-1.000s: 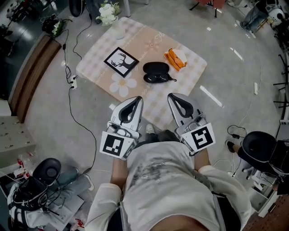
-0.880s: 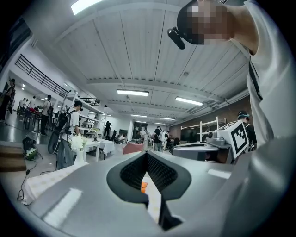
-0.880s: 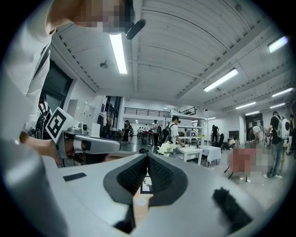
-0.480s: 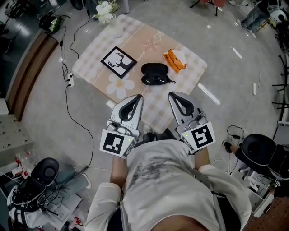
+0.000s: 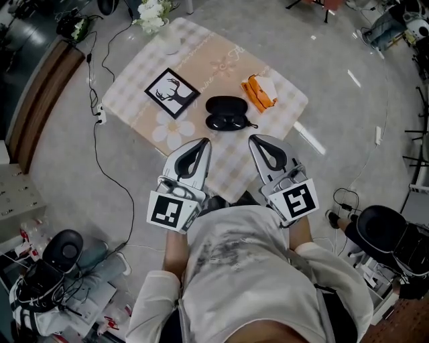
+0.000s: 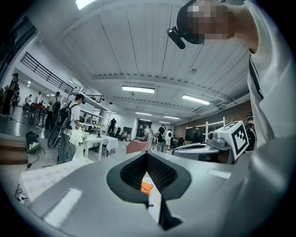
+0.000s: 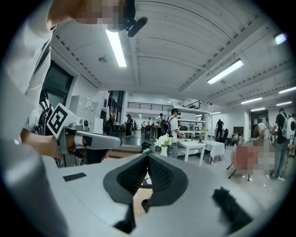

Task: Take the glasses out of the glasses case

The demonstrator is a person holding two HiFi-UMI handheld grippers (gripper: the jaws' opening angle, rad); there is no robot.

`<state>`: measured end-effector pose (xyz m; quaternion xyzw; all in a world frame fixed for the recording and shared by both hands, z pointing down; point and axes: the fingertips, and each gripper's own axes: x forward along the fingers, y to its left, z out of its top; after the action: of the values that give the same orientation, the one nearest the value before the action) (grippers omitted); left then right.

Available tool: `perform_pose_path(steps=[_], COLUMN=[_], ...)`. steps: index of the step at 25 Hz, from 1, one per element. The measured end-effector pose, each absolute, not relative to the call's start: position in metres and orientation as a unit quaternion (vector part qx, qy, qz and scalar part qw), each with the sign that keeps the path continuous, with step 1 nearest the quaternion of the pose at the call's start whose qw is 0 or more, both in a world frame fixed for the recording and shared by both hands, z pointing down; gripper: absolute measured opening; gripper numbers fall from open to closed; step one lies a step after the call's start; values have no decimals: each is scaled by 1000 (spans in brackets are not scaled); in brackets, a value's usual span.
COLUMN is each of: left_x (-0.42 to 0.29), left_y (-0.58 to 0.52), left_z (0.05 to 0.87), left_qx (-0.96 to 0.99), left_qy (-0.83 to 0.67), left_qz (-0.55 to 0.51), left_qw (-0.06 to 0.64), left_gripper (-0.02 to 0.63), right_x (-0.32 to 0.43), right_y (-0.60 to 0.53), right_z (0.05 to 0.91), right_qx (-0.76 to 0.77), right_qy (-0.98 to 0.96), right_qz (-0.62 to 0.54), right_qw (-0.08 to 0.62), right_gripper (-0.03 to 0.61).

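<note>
A black glasses case (image 5: pixel 226 112) lies open near the middle of the low checked table (image 5: pixel 288 107); dark glasses seem to rest in its near half. My left gripper (image 5: pixel 204 143) and right gripper (image 5: pixel 254 141) are held side by side near my chest, short of the table's near edge and apart from the case. Both are shut with nothing in them. In the left gripper view the left gripper (image 6: pixel 147 153) has its jaws meeting at the tip, and so does the right gripper (image 7: pixel 148 155) in its own view. Neither gripper view shows the case.
On the table are a framed deer picture (image 5: pixel 167 93), an orange packet (image 5: pixel 260 90) and a vase of white flowers (image 5: pixel 153 13). A cable (image 5: pixel 100 127) runs over the floor at left. A black chair (image 5: pixel 382 228) stands at right, bags (image 5: pixel 47 275) at lower left.
The table and case have slid slightly left and nearer in the head view as I move toward them. Both grippers stay shut in the same place by my chest.
</note>
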<state>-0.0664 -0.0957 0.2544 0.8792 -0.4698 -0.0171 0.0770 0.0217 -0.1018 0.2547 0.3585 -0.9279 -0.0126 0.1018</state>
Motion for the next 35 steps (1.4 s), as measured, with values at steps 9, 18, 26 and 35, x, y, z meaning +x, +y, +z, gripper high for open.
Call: perform_pose_path(steps=[9, 18, 26, 35], left_x=[-61, -59, -50, -43], left_y=[-122, -141, -148, -158], left_z=[275, 298, 321, 344], left_qx=[872, 865, 862, 865], left_qy=[-480, -490, -486, -477], left_qz=[-2, 11, 30, 30], left_qw=[93, 107, 142, 150], left_gripper=[8, 8, 8, 8], right_x=[25, 25, 29, 27], right_y=[-132, -156, -169, -181], right_z=[273, 292, 317, 341], right_qx=[340, 324, 310, 306], right_qy=[-933, -937, -937, -934], right_qz=[-6, 1, 16, 22], right_qw=[119, 133, 161, 181], right_gripper=[17, 17, 17, 18])
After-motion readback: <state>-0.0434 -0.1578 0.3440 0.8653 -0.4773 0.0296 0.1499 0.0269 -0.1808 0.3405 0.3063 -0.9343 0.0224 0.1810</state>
